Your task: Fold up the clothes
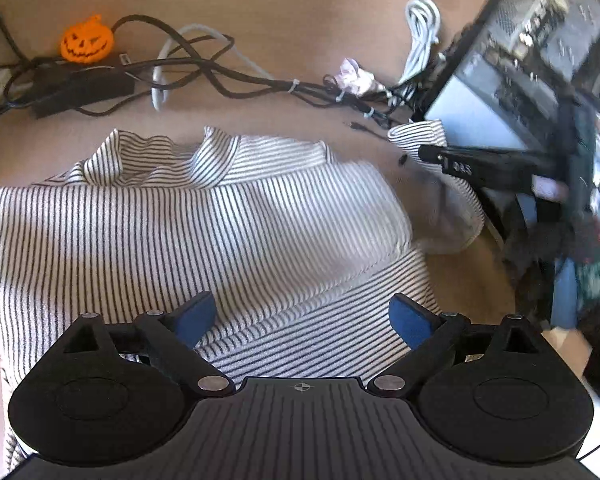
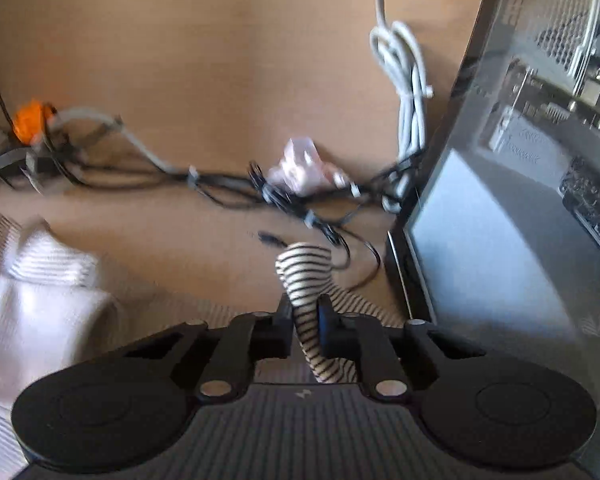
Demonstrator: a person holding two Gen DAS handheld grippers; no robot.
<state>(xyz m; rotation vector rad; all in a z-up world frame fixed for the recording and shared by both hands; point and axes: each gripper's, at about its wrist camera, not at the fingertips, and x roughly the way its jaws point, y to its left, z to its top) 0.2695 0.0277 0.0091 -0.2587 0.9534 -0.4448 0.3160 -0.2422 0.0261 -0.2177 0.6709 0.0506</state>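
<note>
Right now the striped top (image 1: 204, 216) lies beneath the spread left gripper (image 1: 302, 316) (its sleeve (image 2: 306, 280) pinched by the right gripper (image 2: 305, 322)).

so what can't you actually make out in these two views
- Striped top: near hem hidden under the left gripper body, left wrist view.
- Sleeve pinched by the right gripper: its far side is unseen, right wrist view.
- Computer case: cut off by the frame edge and blurred.

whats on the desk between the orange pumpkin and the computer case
A tangle of black cables, a white cable and a crumpled wrapper lie between the pumpkin and the computer case; the left wrist view shows it best.
</note>
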